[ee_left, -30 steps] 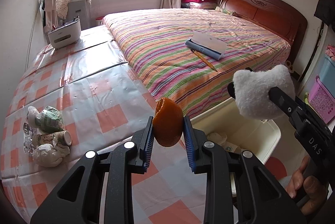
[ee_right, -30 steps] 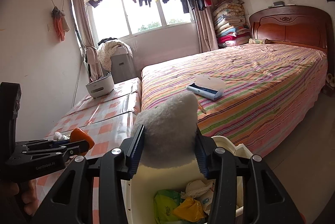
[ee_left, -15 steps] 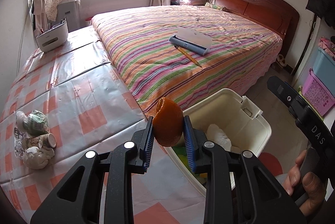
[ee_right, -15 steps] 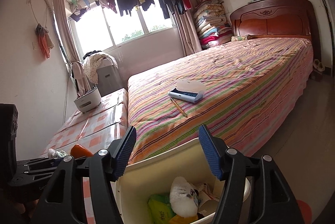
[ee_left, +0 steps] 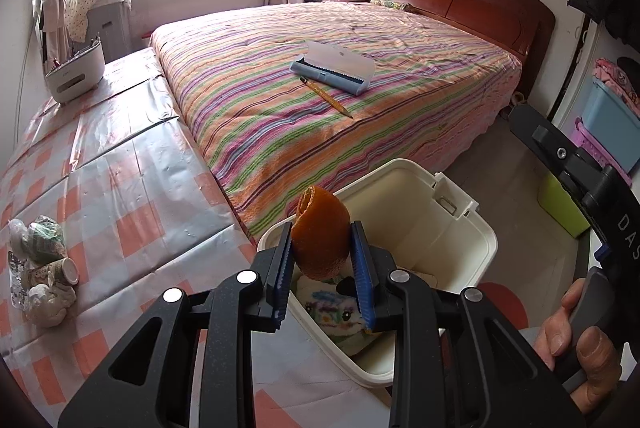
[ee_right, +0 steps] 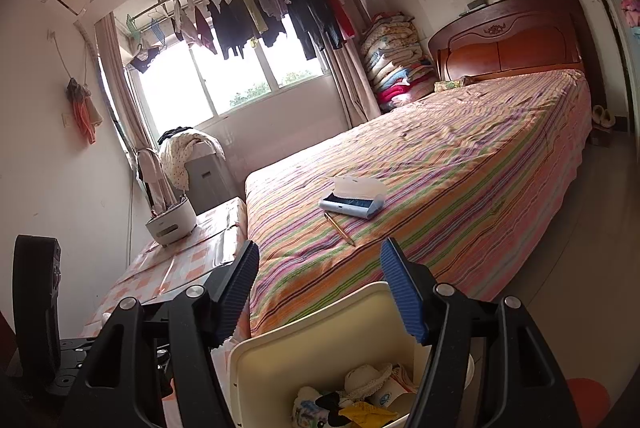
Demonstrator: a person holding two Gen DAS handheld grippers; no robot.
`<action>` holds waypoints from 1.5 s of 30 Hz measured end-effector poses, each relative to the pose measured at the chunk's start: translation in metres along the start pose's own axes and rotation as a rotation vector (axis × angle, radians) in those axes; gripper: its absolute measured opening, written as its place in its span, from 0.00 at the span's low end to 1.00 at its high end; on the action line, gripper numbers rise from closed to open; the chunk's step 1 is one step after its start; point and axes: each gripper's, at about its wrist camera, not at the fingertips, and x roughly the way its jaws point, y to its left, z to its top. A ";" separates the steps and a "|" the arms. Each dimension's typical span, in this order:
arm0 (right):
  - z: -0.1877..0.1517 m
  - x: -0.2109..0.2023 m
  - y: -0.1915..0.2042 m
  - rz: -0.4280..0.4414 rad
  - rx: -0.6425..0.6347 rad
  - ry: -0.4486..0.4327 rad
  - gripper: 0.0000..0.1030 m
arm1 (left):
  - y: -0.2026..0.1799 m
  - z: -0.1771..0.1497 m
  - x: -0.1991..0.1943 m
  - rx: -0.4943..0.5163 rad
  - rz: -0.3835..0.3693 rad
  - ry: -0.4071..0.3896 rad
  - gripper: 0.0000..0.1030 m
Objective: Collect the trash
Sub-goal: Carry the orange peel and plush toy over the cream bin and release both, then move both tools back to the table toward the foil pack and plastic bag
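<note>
My left gripper point(ee_left: 322, 260) is clamped on the orange peel point(ee_left: 320, 234), which sits upright between the 2 blue pads and pokes up past their tips, right over the near rim of the white bin point(ee_left: 472, 228) beside the checkered table point(ee_left: 120, 196). My right gripper point(ee_right: 320, 292) has its 2 fingers spread wide with nothing between them, hanging above the bin point(ee_right: 304, 352), where a plush toy point(ee_right: 308, 406) lies among wrappers. More trash point(ee_left: 40, 268), a paper cup and crumpled bits, sits on the table's far left edge, well apart from both grippers.
</note>
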 end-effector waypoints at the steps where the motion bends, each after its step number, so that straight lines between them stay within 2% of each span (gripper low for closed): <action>1: 0.000 -0.001 -0.001 0.000 0.005 -0.004 0.60 | -0.002 0.000 0.001 0.002 -0.006 0.003 0.26; 10: 0.004 -0.007 -0.007 -0.004 0.041 -0.036 0.60 | -0.024 -0.001 0.013 0.041 -0.034 0.025 0.26; 21: 0.006 -0.008 -0.016 -0.004 0.081 -0.047 0.60 | -0.036 -0.003 0.021 0.059 -0.032 0.034 0.30; 25: 0.006 -0.009 -0.017 -0.004 0.084 -0.047 0.61 | -0.037 -0.002 0.021 0.059 -0.020 0.025 0.37; 31: 0.005 -0.008 -0.018 -0.005 0.086 -0.041 0.61 | -0.030 0.001 0.014 0.037 0.008 -0.020 0.70; 38: 0.004 -0.006 -0.019 -0.005 0.087 -0.033 0.61 | 0.001 0.010 -0.002 -0.053 0.050 -0.068 0.72; 45: 0.002 -0.002 -0.016 -0.003 0.074 -0.017 0.61 | 0.032 0.012 -0.010 -0.130 0.073 -0.080 0.72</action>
